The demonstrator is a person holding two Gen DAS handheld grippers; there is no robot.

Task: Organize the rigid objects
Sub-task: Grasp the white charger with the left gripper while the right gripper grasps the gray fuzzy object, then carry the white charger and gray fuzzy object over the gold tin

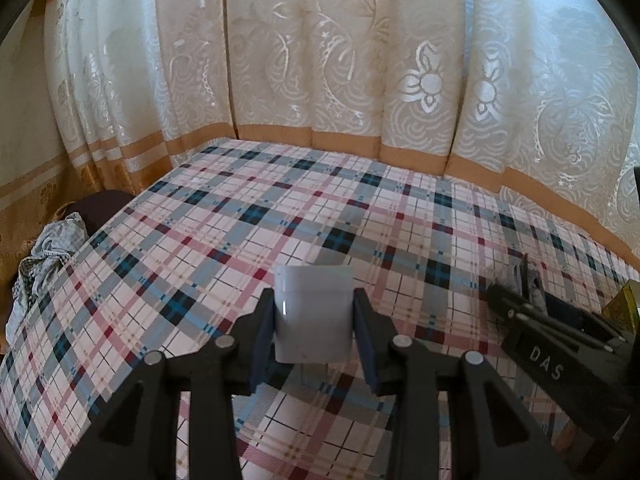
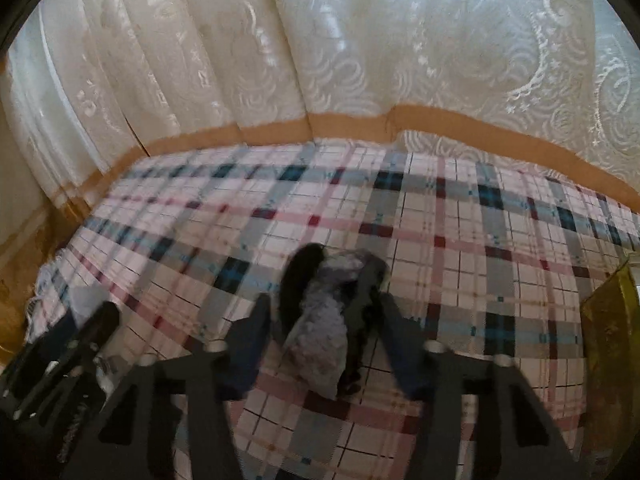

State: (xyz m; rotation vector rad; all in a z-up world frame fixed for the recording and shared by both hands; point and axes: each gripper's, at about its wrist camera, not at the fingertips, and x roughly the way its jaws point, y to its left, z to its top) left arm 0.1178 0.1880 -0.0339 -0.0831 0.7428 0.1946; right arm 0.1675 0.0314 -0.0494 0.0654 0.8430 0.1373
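Observation:
In the left wrist view my left gripper [image 1: 314,320] is shut on a white plastic jar [image 1: 314,312], held upright just above the plaid tablecloth [image 1: 240,216]. In the right wrist view a black brush with grey bristles [image 2: 324,320] sits between the fingers of my right gripper [image 2: 324,340]. The image is blurred and both fingers appear to stand a little apart from the brush. The right gripper also shows in the left wrist view [image 1: 560,340] at the right, with the brush [image 1: 524,280] at its tips. The left gripper shows at the lower left of the right wrist view [image 2: 80,344].
A patterned cream curtain [image 1: 320,60] with an orange band hangs along the table's far edge. A yellow-green box [image 2: 612,320] stands at the right; it also shows in the left wrist view [image 1: 624,304]. Crumpled cloth [image 1: 44,256] lies off the table's left edge.

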